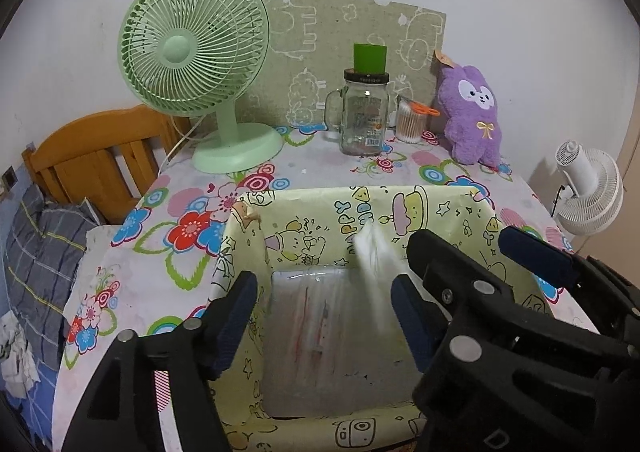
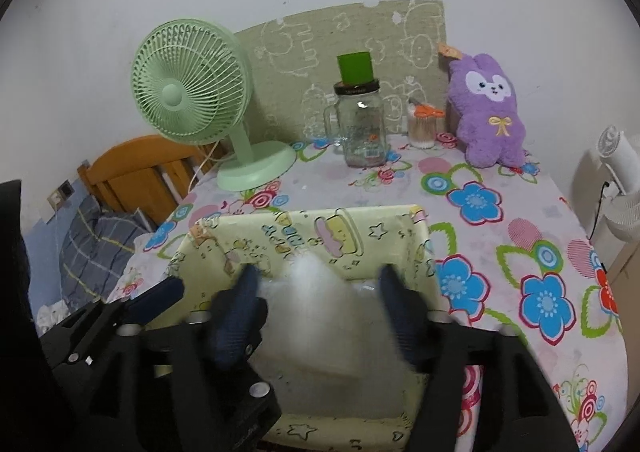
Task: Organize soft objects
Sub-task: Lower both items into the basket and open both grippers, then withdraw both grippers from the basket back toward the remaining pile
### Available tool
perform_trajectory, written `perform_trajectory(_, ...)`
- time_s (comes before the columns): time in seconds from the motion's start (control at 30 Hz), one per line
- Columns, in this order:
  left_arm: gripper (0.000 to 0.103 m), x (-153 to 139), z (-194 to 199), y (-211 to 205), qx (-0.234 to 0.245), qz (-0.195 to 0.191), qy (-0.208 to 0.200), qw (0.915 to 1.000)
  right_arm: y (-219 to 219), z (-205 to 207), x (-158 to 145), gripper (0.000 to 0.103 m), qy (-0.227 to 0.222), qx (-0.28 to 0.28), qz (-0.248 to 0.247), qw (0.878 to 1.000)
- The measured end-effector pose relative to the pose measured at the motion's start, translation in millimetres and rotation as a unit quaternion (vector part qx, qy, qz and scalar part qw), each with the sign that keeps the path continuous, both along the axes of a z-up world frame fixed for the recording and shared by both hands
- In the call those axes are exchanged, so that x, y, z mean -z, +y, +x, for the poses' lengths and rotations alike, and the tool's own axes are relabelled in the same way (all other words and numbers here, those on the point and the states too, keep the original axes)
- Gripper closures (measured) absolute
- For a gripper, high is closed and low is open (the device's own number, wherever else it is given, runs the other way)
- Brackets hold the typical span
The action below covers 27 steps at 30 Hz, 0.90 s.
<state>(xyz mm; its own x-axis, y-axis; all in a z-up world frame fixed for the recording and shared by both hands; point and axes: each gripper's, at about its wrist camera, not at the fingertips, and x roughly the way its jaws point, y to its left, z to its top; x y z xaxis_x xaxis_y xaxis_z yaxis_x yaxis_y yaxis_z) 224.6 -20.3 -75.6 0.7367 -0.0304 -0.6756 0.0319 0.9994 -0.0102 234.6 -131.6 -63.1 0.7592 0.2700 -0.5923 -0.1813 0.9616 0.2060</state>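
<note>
1. While both grippers hang over the yellow box (image 1: 256, 236), the left gripper (image 1: 324, 316) stands wide, holding nothing.
2. The right gripper (image 2: 320, 312) stands wide around a blurred white soft thing (image 2: 316, 292), pads apart from it.
3. The purple plush toy (image 1: 472, 116) sits by the wall.

two fans (image 1: 192, 52) (image 1: 592, 192), one plush toy (image 1: 472, 116), one jar (image 1: 364, 116), perhaps one box (image 1: 400, 208).

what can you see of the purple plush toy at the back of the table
The purple plush toy is a fluffy fabric rabbit-like animal with long ears, a white face patch with small dark eyes and a smile, and a yellow bow stitched on its chest. A paper tag hangs from one ear. It sits upright at the far right of the flowered tablecloth, facing the cameras, just right of a cotton swab pot. No gripper touches it.
</note>
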Motion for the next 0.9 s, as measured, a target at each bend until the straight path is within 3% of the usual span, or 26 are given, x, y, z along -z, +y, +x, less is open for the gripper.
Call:
perform_trajectory(0.1, 0.025, -3, -3, 1, -0.001, 0.000, -0.006, 1.0000, 0, -2, -2, 0.028, -0.001, 0.001, 0.003, 1.000)
perform_trajectory(0.23, 0.020, -10, -11, 1, -0.003, -0.004, -0.017, 0.9998, -1, -8, -9, 0.018, -0.011, 0.009, -0.002, 1.000)
perform_trajectory(0.4, 0.014, -20, -21, 1, 0.001, -0.016, -0.028, 0.9995, -2, -20, -22, 0.017, -0.023, 0.013, -0.008, 1.000)
perform_trajectory(0.57, 0.007, -31, -36, 1, 0.000, -0.013, -0.048, 0.9987, -5, -37, -35, 0.008, -0.042, 0.023, -0.017, 0.999)
perform_trajectory(0.9, 0.000, -47, -66, 1, 0.002, -0.010, -0.075, 0.9971, -7, -69, -52, 0.001, -0.062, 0.030, -0.027, 0.997)
